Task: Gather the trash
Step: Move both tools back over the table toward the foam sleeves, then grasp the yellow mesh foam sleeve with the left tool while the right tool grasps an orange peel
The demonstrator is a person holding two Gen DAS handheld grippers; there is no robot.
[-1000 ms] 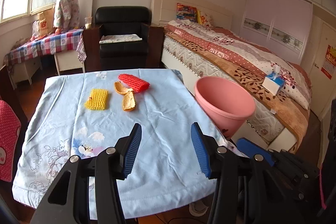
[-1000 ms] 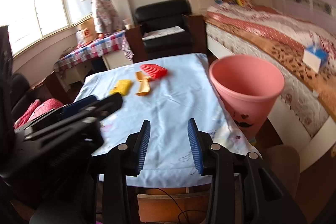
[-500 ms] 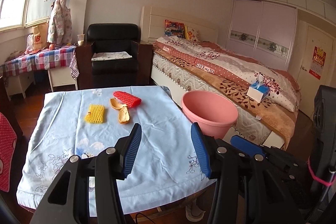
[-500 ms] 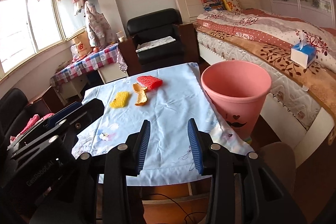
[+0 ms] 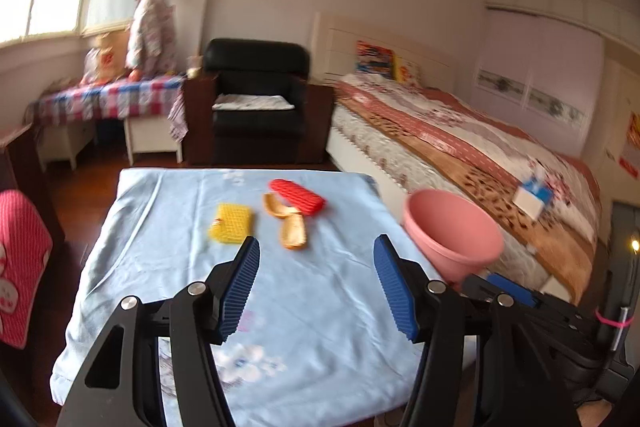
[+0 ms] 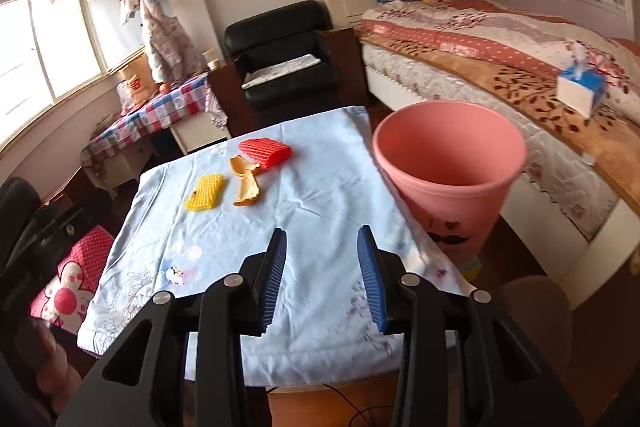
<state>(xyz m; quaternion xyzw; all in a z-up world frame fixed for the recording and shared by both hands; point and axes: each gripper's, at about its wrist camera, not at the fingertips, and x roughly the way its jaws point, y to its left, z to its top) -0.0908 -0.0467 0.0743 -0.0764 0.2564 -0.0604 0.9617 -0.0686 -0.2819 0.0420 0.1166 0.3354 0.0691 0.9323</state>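
A counter draped in a pale blue floral cloth [image 5: 320, 307] carries three pieces of trash toward its far end. A yellow foam fruit net [image 5: 231, 229] lies flat on the left. Just beside it to the right are curled pieces of orange peel [image 5: 289, 225], and a red foam fruit net [image 5: 297, 195] lies behind the peel, touching or nearly touching its far piece. From the right wrist view the same group shows as yellow net [image 6: 205, 191], peel [image 6: 247, 181] and red net [image 6: 265, 151], all well apart from both grippers.

A round pink plastic bin [image 6: 448, 163] stands off the counter's right edge, between the counter and a bed with a patterned red and brown cover [image 6: 520, 67]. The bin's mouth is open and its inside looks bare; a small moustache print marks its front.

The left gripper [image 5: 316, 259] hovers above the near half of the cloth, its blue ribbed fingers [image 5: 240, 287] opening wide with nothing between them. The right gripper [image 6: 322, 247] hangs over the near edge of the counter, its fingers [image 6: 370, 279] parted at a moderate gap and holding nothing. A black leather armchair [image 5: 256, 103] stands beyond the counter.
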